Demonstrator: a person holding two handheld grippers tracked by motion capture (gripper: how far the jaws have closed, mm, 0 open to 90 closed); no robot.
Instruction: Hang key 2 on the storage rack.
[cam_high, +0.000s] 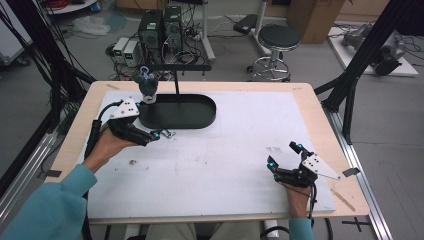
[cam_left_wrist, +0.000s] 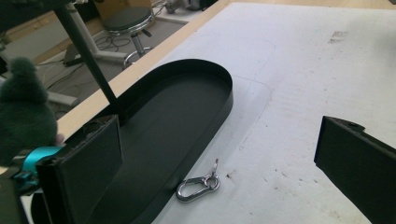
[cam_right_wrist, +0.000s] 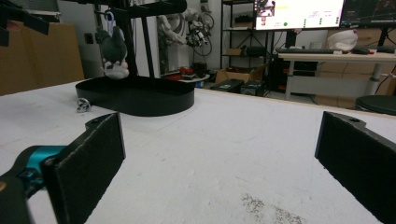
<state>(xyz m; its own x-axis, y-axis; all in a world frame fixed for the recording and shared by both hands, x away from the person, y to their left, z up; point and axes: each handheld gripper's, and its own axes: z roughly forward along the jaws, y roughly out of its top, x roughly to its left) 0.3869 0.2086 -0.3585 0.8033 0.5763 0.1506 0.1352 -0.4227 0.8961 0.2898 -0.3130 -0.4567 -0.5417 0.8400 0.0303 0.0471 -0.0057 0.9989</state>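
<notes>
Lab setup here: PC towers (cam_high: 160, 27) w/ tangled cables on the floor behind the desk (cam_high: 310, 107), black frame struts (cam_high: 372, 50) around it, a stool (cam_high: 279, 37), monitors (cam_right_wrist: 299, 13) on a far bench, shelving, cardboard boxes (cam_high: 312, 17).

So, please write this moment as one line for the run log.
left gripper: open, over carabiner | carabiner: on table beside black tray | right gripper: open, holds nothing | plush toy: hanging on stand

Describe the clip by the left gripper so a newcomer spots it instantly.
Start at the black oval tray at the table's far left. The clip lies on the white mat just outside the tray's near wall, ahead of the open left gripper. It is the one small shiny metal piece there: a silver snap hook with a swivel eye.
</notes>
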